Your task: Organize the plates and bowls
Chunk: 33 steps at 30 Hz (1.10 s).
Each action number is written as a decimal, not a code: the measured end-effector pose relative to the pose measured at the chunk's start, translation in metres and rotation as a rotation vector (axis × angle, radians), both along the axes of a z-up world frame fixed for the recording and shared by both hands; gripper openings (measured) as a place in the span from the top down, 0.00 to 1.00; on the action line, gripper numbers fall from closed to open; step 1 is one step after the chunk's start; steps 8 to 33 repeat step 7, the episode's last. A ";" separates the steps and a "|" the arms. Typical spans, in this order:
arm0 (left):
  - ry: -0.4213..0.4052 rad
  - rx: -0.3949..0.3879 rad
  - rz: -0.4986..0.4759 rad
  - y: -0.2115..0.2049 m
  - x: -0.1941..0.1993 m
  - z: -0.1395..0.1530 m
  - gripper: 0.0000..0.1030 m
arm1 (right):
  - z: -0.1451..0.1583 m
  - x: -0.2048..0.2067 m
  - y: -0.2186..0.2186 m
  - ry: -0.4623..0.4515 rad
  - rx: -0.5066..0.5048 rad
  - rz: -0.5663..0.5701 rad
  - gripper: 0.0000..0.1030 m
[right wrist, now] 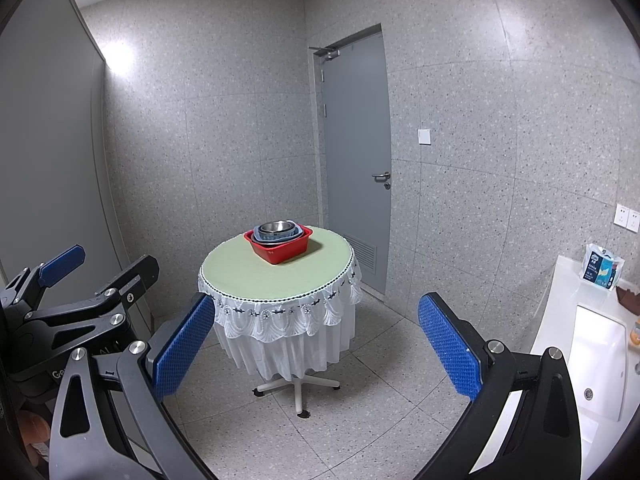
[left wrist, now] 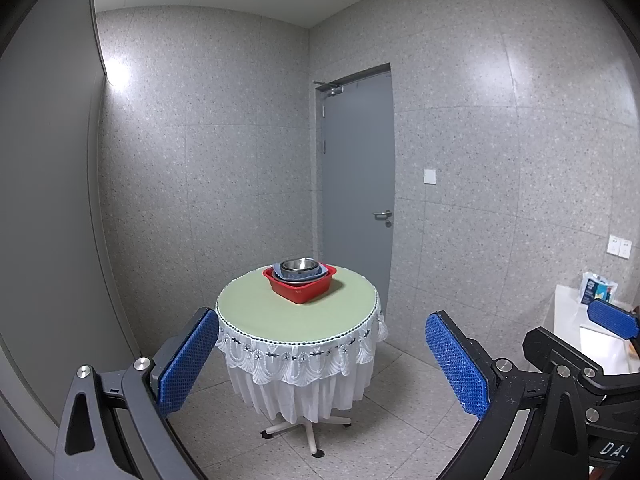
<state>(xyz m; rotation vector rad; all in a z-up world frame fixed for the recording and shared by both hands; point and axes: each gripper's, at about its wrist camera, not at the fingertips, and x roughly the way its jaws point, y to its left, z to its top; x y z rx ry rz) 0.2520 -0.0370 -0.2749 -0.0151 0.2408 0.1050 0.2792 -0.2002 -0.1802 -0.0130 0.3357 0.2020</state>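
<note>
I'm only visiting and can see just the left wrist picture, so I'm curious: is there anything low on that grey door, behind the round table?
Observer: Yes. In the right wrist view the door has a slatted vent near its foot, beyond the table.
Operator: And the white thing at my right edge?
Observer: That is a counter with a sink set into it, and its drain shows.
Operator: Are the other tongs holding anything?
Observer: No. The right tongs are wide open and hold nothing, well short of the red basin.
</note>
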 end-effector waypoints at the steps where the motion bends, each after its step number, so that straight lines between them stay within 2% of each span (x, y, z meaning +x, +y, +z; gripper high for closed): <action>1: 0.000 0.000 0.000 0.000 -0.001 0.000 0.01 | 0.000 0.000 0.000 0.000 0.000 0.000 0.00; 33: 0.005 -0.002 -0.002 0.003 -0.001 0.000 0.01 | 0.000 -0.003 0.000 0.001 0.004 -0.004 0.00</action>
